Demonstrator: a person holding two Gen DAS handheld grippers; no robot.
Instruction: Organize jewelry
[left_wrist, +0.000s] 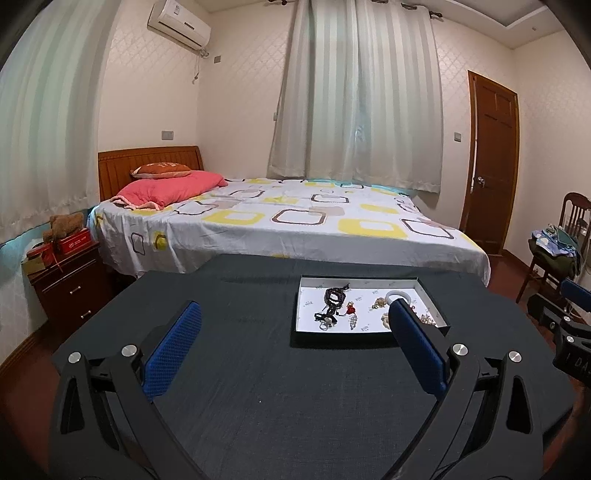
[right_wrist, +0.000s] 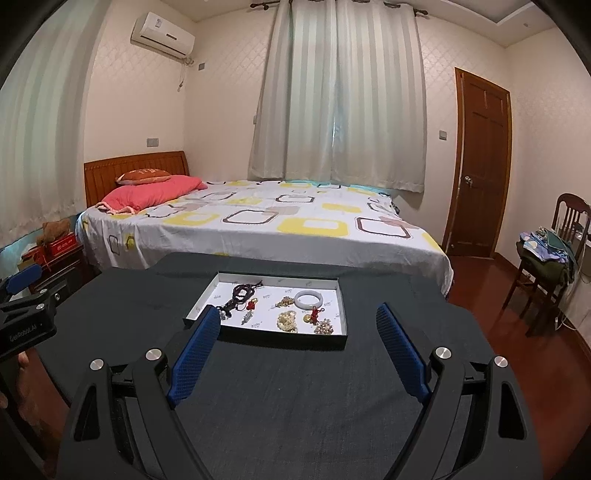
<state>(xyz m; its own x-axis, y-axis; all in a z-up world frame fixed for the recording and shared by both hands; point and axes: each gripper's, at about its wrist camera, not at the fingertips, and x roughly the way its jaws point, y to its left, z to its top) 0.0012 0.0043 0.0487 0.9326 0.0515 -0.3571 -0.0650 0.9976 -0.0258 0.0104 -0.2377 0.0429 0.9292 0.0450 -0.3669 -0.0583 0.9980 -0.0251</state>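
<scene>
White-lined tray (right_wrist: 334, 306) holding pale bangle (right_wrist: 308, 299), dark beads (right_wrist: 242, 293), brooches, both grippers (left_wrist: 295, 310) (right_wrist: 297, 314) spread wide, empty.

My jaws carry blue pads (right_wrist: 192, 360) with a fine mesh texture on black arms. The desk (right_wrist: 295, 398) wears a dark charcoal cloth. The tray (right_wrist: 258, 334) is black-walled and white inside (faint grey print). In it lie a white bangle (right_wrist: 308, 300), dark purple beads (right_wrist: 242, 293) and gold-toned pieces. The bedsheet (right_wrist: 258, 229) is white with yellow and brown rounded squares.
</scene>
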